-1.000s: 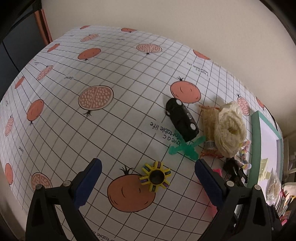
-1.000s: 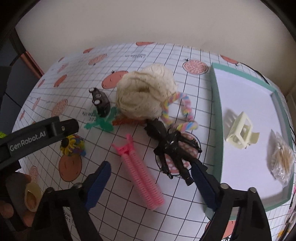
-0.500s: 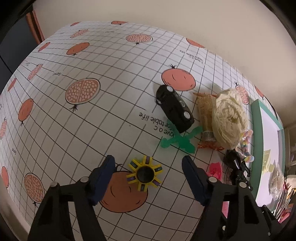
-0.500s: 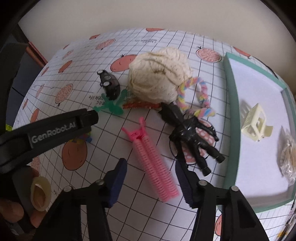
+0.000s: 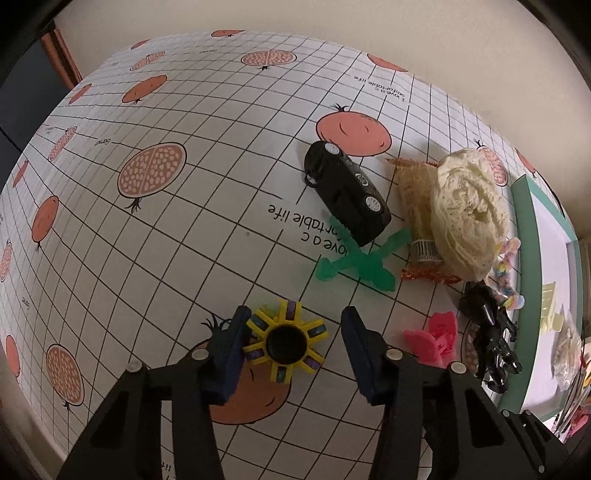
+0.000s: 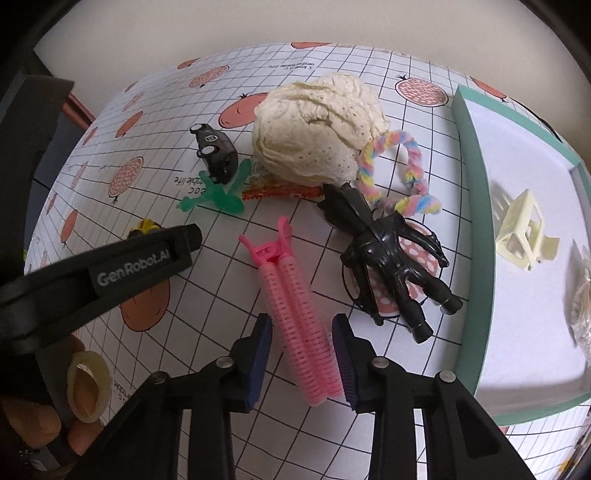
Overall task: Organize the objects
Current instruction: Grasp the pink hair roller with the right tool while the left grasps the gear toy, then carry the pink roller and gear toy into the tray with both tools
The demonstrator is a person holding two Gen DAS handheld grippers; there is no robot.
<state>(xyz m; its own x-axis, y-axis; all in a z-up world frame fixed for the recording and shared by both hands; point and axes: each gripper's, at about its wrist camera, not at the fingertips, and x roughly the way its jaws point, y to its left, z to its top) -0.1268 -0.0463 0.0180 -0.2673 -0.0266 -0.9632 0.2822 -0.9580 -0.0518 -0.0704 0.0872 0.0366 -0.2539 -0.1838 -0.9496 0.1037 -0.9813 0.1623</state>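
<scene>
A worktop (image 5: 221, 229) carries a white grid-patterned cloth (image 6: 424, 110) printed with orange fruit and small lettering. Behind it stands a plain cream wall (image 5: 406, 33). A dark panel (image 5: 22, 99) shows at the left.

In the right wrist view, the left gripper's arm (image 6: 110, 266) hides nearly all of the yellow spinner (image 6: 144, 226). The cream scrunchie (image 6: 317, 129) covers most of the orange wrapper (image 6: 280, 192). The right edge cuts off the tray (image 6: 476, 206) and a blurred clear packet (image 6: 581, 306), its contents unreadable.
</scene>
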